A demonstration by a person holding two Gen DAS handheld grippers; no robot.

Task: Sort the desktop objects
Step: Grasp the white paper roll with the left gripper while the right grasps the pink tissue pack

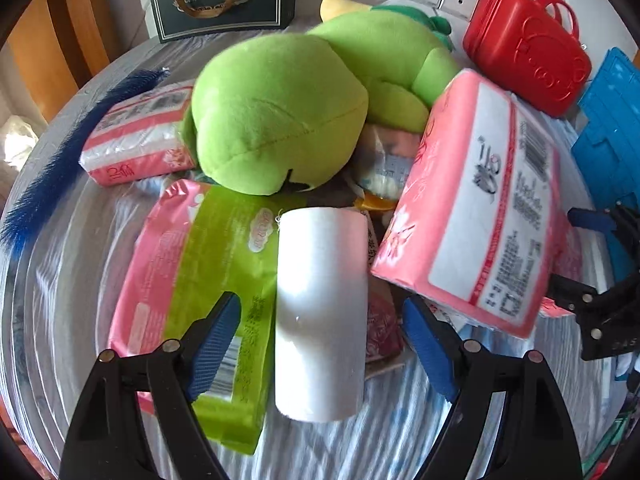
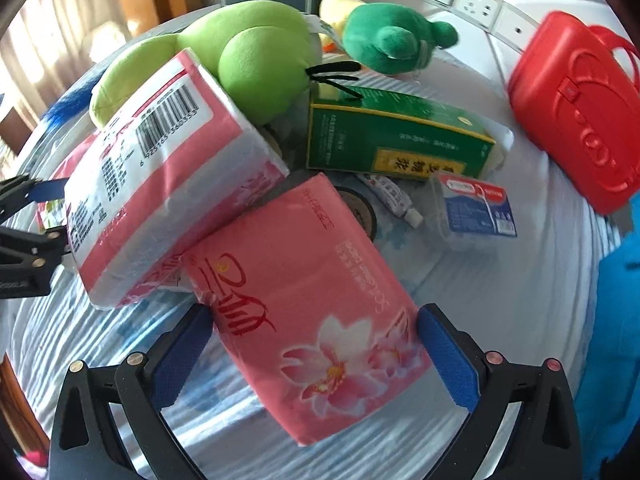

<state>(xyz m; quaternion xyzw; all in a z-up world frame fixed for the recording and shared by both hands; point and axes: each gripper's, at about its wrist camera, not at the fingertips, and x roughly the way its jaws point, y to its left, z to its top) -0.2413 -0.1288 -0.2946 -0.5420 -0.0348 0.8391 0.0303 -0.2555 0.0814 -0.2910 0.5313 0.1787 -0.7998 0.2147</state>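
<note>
Left tongs (image 1: 322, 344) spread around white roll (image 1: 320, 312), right tongs (image 2: 316, 356) straddling one of three pink tissue packs (image 2: 304, 312).

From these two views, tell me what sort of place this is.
Probably a home bedroom or living space: a striped cloth-covered table by white wall sockets, piled with pink tissue packs and a green plush toy.

Ahead of your left gripper (image 1: 322, 344), the big lime-green plush toy (image 1: 280, 116) hides most of the small crinkled packets (image 1: 384, 168) beneath it; you cannot tell what they are. Off to its right, the blue plastic tray (image 1: 608, 128) is cut by the picture's edge. Beyond your right gripper (image 2: 314, 354), the pink flowered tissue pack (image 2: 304, 292) covers part of a dark tape roll (image 2: 360, 208), and the small white tube's (image 2: 390, 196) print is too small to read.
</note>
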